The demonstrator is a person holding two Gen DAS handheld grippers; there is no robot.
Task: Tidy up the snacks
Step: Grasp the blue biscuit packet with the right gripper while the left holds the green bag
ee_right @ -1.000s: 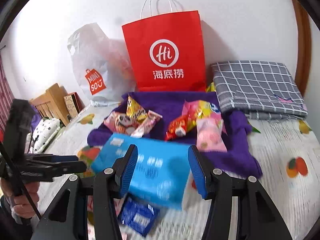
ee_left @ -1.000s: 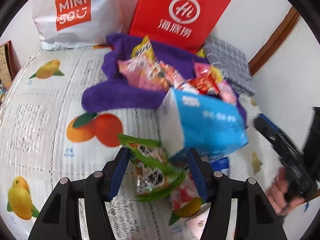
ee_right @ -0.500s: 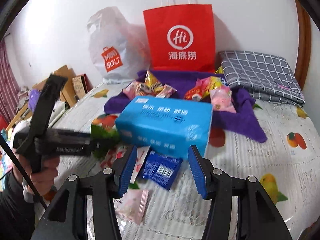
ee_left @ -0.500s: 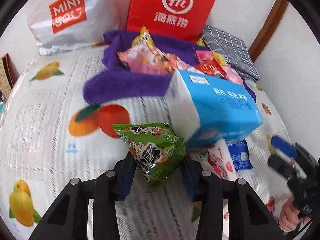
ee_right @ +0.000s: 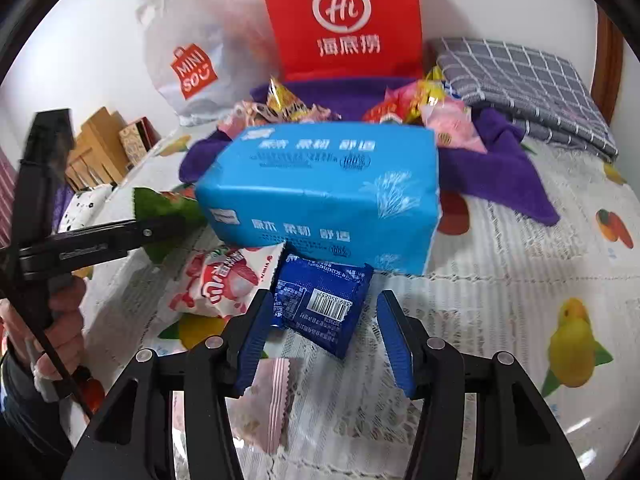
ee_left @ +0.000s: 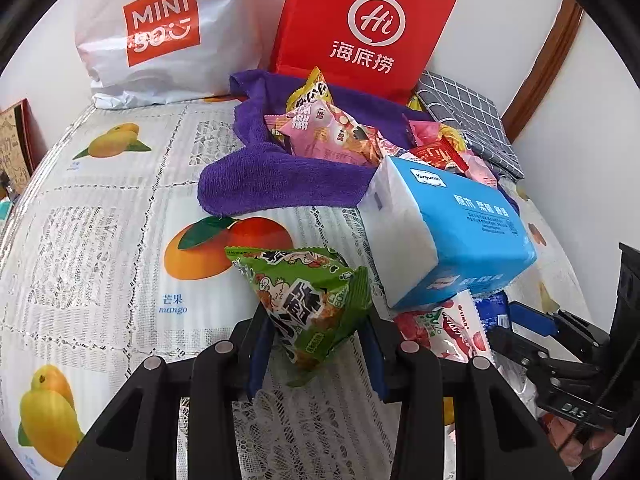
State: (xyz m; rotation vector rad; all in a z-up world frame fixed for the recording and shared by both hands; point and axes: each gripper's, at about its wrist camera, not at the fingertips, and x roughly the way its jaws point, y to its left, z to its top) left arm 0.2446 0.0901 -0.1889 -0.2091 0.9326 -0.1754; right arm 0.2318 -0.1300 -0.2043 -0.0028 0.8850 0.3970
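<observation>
My left gripper (ee_left: pixel 316 332) is shut on a green snack packet (ee_left: pixel 308 300), held just above the fruit-print bedspread (ee_left: pixel 100 240). The right wrist view shows that packet (ee_right: pixel 160 206) at the left, in the left gripper (ee_right: pixel 132 232). My right gripper (ee_right: pixel 324 340) stands open, low over the bed. A dark blue packet (ee_right: pixel 320 304) lies between its fingertips and the right pad is apart from it. A blue tissue pack (ee_right: pixel 320 192) rests partly on that packet and on a red-and-white strawberry packet (ee_right: pixel 224 276). Several more snacks lie on a purple towel (ee_left: pixel 280 184).
A red paper bag (ee_left: pixel 360 28) and a white Miniso bag (ee_left: pixel 160 32) lean on the wall behind the towel. A folded grey checked cloth (ee_right: pixel 520 84) lies at the back right. A pink packet (ee_right: pixel 268 400) sits under my right gripper. Wooden boxes (ee_right: pixel 100 140) stand left of the bed.
My left gripper has shut on the green packet and lifted it a little. My right gripper has come down toward the dark blue packet, its jaws unchanged.
</observation>
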